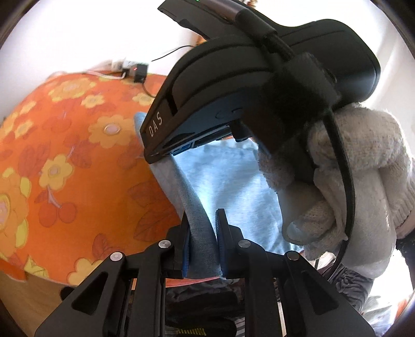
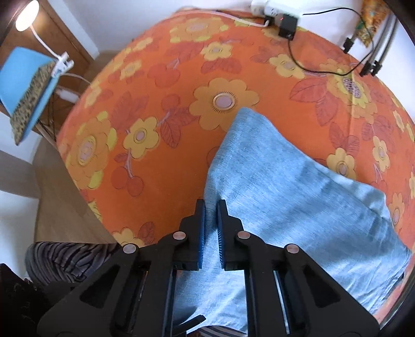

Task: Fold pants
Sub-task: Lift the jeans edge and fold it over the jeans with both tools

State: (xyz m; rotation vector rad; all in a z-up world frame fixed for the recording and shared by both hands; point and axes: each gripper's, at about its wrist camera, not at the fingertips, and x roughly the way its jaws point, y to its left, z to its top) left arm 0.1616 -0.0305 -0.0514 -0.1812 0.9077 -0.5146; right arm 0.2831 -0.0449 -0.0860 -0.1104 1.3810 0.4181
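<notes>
My left gripper [image 1: 203, 233] is clamped on a thick band of the pants [image 1: 225, 176], the grey-blue edge rising from between the pads toward twelve o'clock. My right gripper [image 2: 210, 228] has its jaws drawn nearly together over the same cloth; fabric lies between the blue pads, and I think it is pinched there, though the blur leaves me a little unsure.

From the right gripper, the pants [image 2: 272, 186] run away toward one o'clock, the long axis ending in a corner near the big yellow flower on the orange bedspread [image 2: 155, 103]. A wider lobe spreads toward three o'clock. In the left wrist view my gloved right hand [image 1: 363, 181] and its tool fill the upper right, just beside my left gripper, so both hands hold the near end close together.

I judge the coming fold carries this near end toward the far corner, along that one o'clock line. There is bare bedspread beyond the corner at twelve, with a power strip [image 2: 264, 7] and black cable [image 2: 298, 59] at the far edge. The bed edge drops off at nine o'clock, toward the floor.
</notes>
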